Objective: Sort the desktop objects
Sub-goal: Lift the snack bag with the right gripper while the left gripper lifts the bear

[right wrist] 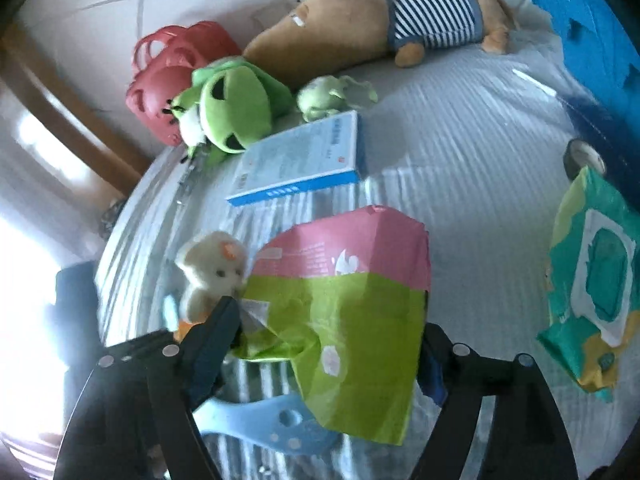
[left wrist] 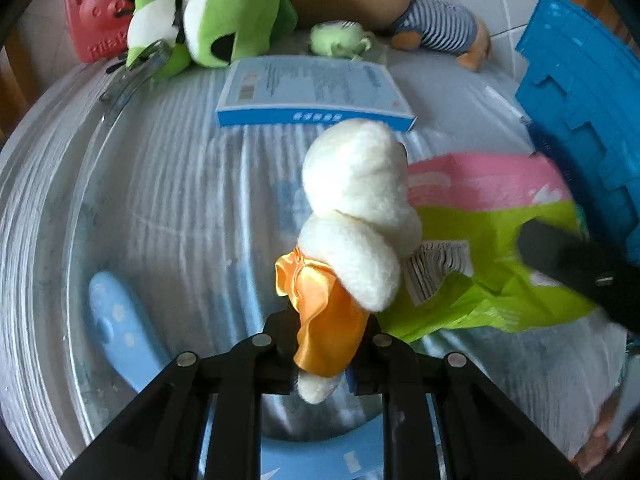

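My left gripper is shut on a small white plush toy with an orange satin skirt, held above the table. The same toy shows in the right wrist view, left of a pink and green plastic pack. My right gripper has its jaws on both sides of that pack, closed on it. The pack also shows in the left wrist view, with a right finger on it.
A blue and white box lies mid-table. Green frog plush toys, a red basket and a striped plush doll sit at the back. A blue crate stands right. A wet-wipes pack lies right. A light blue utensil lies near.
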The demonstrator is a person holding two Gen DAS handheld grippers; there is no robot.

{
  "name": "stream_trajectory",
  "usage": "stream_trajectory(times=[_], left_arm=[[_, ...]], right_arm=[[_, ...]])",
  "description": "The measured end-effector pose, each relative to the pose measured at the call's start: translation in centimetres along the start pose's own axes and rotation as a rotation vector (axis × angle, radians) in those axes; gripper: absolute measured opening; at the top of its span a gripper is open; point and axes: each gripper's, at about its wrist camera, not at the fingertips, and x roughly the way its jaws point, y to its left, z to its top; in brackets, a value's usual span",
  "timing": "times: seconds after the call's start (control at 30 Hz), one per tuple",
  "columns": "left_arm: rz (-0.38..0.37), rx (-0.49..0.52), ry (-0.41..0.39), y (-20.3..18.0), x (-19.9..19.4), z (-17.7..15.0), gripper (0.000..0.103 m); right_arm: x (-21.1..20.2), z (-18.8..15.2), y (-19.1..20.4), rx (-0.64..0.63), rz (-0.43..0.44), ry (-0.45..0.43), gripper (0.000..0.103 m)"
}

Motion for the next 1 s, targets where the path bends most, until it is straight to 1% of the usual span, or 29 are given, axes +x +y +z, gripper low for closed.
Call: stream_trajectory(times=[0.07, 0.1, 0.13, 0.17, 0.2, 0.27, 0.3, 0.33, 0.37, 0.4, 0.43, 0.5, 0.53, 0.6, 0.63, 0.67, 0.73, 0.8, 0.83, 0.87, 0.9, 0.93, 0.97, 1.0], left_arm=[[-0.015, 0.012, -0.01, -0.5, 0.0, 0.2, 0.016], [-0.005, 0.022, -0.008, -0.8, 0.2, 0.3, 0.016], [0.014, 0.033, -0.009, -1.1, 0.4, 0.4, 0.016], [0.028, 0.042, -0.006, -1.3, 0.7, 0.4, 0.016], [0.026, 0.035, 0.002, -1.1, 1.2, 0.7, 0.016], [0.022, 0.031, -0.004, -0.9, 1.1, 0.6, 0.016], [0.023, 0.029, -0.011, -1.1, 0.8, 0.7, 0.016], [0.026, 0.028, -0.022, -1.1, 0.3, 0.8, 0.016], [0.019, 0.027, -0.036, -1.2, -0.4, 0.9, 0.016], [0.011, 0.025, -0.051, -1.3, -1.3, 1.2, 0.016], [-0.001, 0.023, -0.06, -1.3, -1.9, 1.3, 0.016], [-0.009, 0.021, -0.084, -1.2, -3.5, 1.4, 0.016], [-0.006, 0.022, -0.092, -1.1, -4.0, 1.3, 0.016], [0.003, 0.015, -0.096, -0.6, -4.8, 0.9, 0.016], [0.01, 0.01, -0.093, -0.4, -5.0, 0.7, 0.016], [0.015, 0.005, -0.085, -0.1, -5.1, 0.5, 0.016], [0.022, 0.0, -0.076, 0.1, -5.2, -0.2, 0.016], [0.031, -0.003, -0.07, 0.4, -5.6, -0.8, 0.016], [0.031, -0.003, -0.065, 0.4, -5.7, -1.2, 0.016], [0.038, -0.002, -0.058, 0.4, -5.8, -1.6, 0.016], [0.041, -0.005, -0.053, 0.5, -5.9, -2.0, 0.016], [0.041, -0.011, -0.05, 0.5, -5.9, -2.2, 0.016], [0.045, -0.019, -0.046, 0.5, -5.8, -2.5, 0.016], [0.051, -0.03, -0.039, 0.5, -5.8, -2.7, 0.016]], right_arm=[[1.2, 0.0, -1.0, 0.023, -0.022, 0.028, 0.078], [1.9, -0.1, -1.6, 0.041, -0.039, 0.048, 0.077], [2.6, -0.3, -2.5, 0.066, -0.056, 0.066, 0.071], [2.9, -0.4, -3.1, 0.081, -0.052, 0.066, 0.064], [2.8, -0.5, -3.4, 0.077, -0.05, 0.048, 0.059], [2.0, -0.4, -2.2, -0.009, -0.112, 0.027, 0.051], [1.5, -0.3, -1.0, -0.073, -0.157, 0.011, 0.05], [0.7, -0.2, 0.6, -0.158, -0.207, -0.013, 0.045], [0.0, -0.2, 1.8, -0.215, -0.229, -0.033, 0.041], [-0.7, -0.1, 2.8, -0.26, -0.245, -0.049, 0.038], [-1.6, -0.1, 4.0, -0.303, -0.258, -0.066, 0.033], [-2.6, -0.4, 5.4, -0.354, -0.277, -0.075, 0.031], [-3.2, -0.8, 5.9, -0.368, -0.267, -0.076, 0.03], [-3.9, -1.4, 5.9, -0.336, -0.205, -0.053, 0.03], [-4.1, -1.7, 5.2, -0.285, -0.149, -0.041, 0.03], [-4.0, -1.8, 4.4, -0.241, -0.115, -0.035, 0.03], [-3.2, -2.1, 2.9, -0.137, -0.062, -0.013, 0.032], [-2.6, -2.6, 1.7, -0.066, -0.05, -0.005, 0.034], [-2.6, -3.0, 1.1, -0.045, -0.061, -0.006, 0.042], [-2.8, -3.1, 0.9, -0.04, -0.072, -0.01, 0.059], [-3.4, -3.4, 0.5, -0.048, -0.102, -0.017, 0.067], [-3.9, -3.5, 0.3, -0.058, -0.123, -0.025, 0.079], [-4.6, -3.5, 0.3, -0.077, -0.154, -0.038, 0.084], [-5.5, -3.4, 0.3, -0.104, -0.185, -0.052, 0.086]])
